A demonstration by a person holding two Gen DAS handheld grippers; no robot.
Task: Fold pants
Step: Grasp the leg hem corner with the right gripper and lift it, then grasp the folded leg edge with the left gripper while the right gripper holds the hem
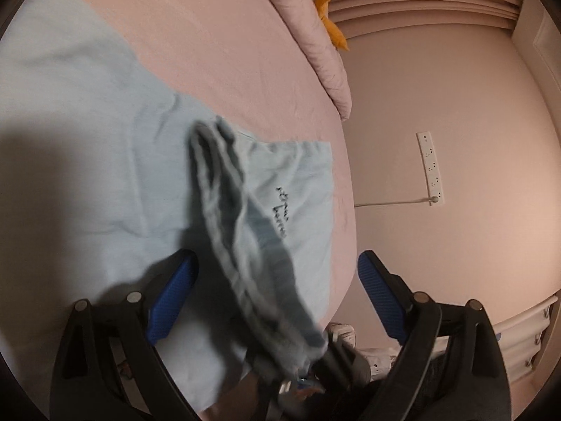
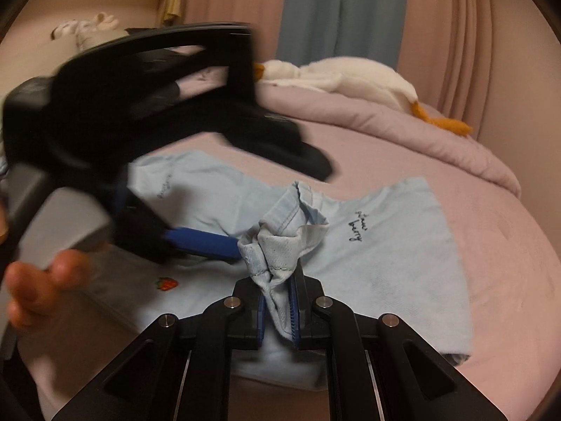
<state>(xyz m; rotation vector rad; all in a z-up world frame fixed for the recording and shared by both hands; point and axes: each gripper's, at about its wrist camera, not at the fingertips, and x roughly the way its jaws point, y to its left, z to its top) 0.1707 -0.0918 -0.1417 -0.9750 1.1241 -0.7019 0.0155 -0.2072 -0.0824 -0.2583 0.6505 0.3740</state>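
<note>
Light blue pants [image 2: 385, 266] lie spread on the pink bed, with dark script on one leg [image 2: 356, 229] and a strawberry patch [image 2: 167, 283]. My right gripper [image 2: 278, 310] is shut on a bunched edge of the pants [image 2: 280, 245] and lifts it off the bed. In the left wrist view the pants [image 1: 87, 175] lie below and the lifted fold [image 1: 238, 238] runs between the fingers. My left gripper [image 1: 277, 284] is open, its blue pads [image 1: 171, 301] on either side of that fold. It appears blurred in the right wrist view [image 2: 203, 242].
A pink duvet [image 2: 420, 133] is bunched at the bed's far side with a white plush goose [image 2: 350, 77] on it. The bed edge [image 1: 345, 245] drops to a floor with a white power strip [image 1: 430, 168]. Curtains [image 2: 343, 10] hang behind.
</note>
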